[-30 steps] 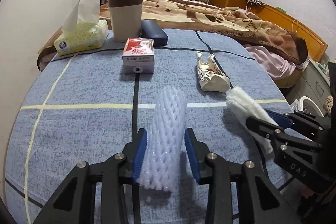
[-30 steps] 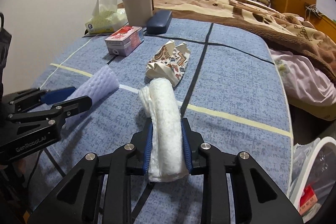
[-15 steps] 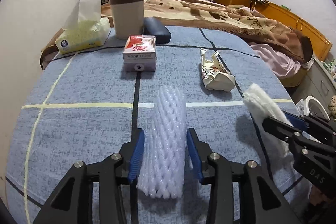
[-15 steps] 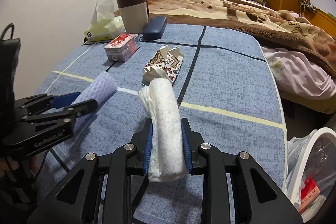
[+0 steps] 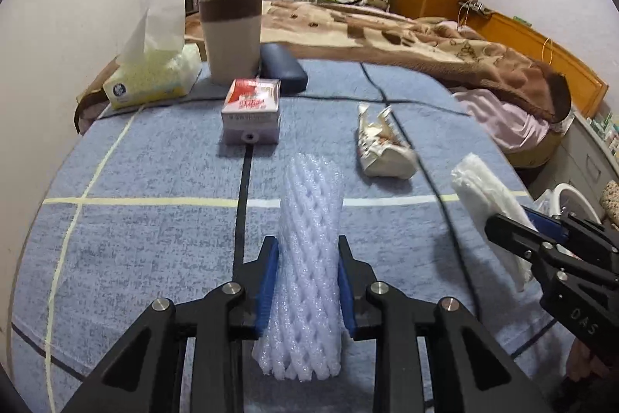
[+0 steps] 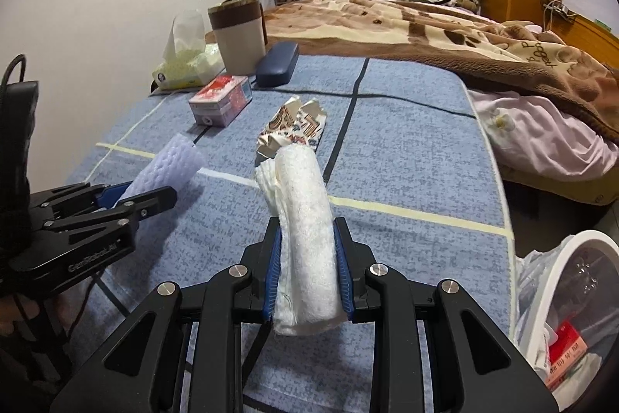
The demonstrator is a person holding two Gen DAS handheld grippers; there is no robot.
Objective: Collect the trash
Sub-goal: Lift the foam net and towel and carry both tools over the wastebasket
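Note:
My left gripper is shut on a white foam fruit net, its blue pads pressing the net's sides just above the blue bedspread. My right gripper is shut on a rolled white paper towel, held off the bed. In the right wrist view the left gripper shows at the left with the foam net sticking out of it. A crumpled printed paper wrapper lies on the bedspread beyond both grippers. A white bin with a plastic liner stands at the bed's right edge.
At the far end of the bedspread stand a small red-and-white box, a dark glasses case, a beige and brown cup and a tissue box. A brown blanket covers the bed behind.
The left gripper's pads have closed in and now press the foam net, which looks narrower between them. The right gripper still holds the paper towel in much the same place.

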